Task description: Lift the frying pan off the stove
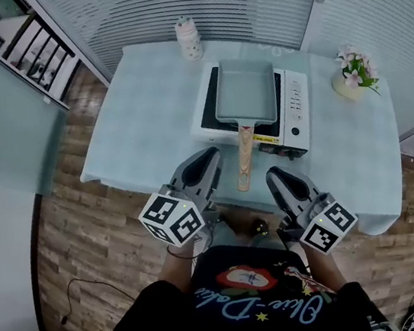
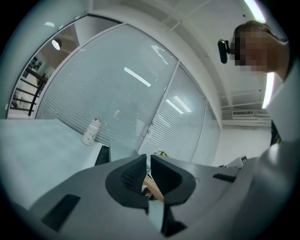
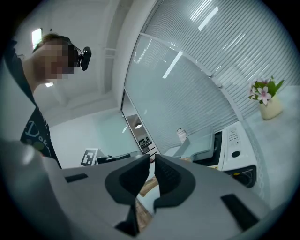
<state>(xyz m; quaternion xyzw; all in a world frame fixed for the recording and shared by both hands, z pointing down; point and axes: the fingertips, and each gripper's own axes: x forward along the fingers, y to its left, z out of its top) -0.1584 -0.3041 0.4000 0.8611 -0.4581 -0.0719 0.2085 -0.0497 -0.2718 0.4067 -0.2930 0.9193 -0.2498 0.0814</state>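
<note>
A rectangular grey-blue frying pan (image 1: 246, 92) sits on a white stove (image 1: 296, 109). Its wooden handle (image 1: 244, 160) points toward me, past the table's near edge. My left gripper (image 1: 209, 157) hovers just left of the handle's near end, shut and holding nothing. To the right of that end is my right gripper (image 1: 275, 174), with its jaws almost together and nothing between them. Neither gripper touches the handle. In the left gripper view the handle (image 2: 153, 188) shows below the closed jaws (image 2: 148, 157). In the right gripper view the pan (image 3: 206, 149) lies ahead of the jaws (image 3: 152, 157).
The table (image 1: 147, 123) wears a pale blue cloth. A small white bottle (image 1: 189, 38) stands at its far edge, behind the stove. A vase of pink flowers (image 1: 353, 76) stands at the right. Wooden floor and a cable lie to the left, and glass walls are behind.
</note>
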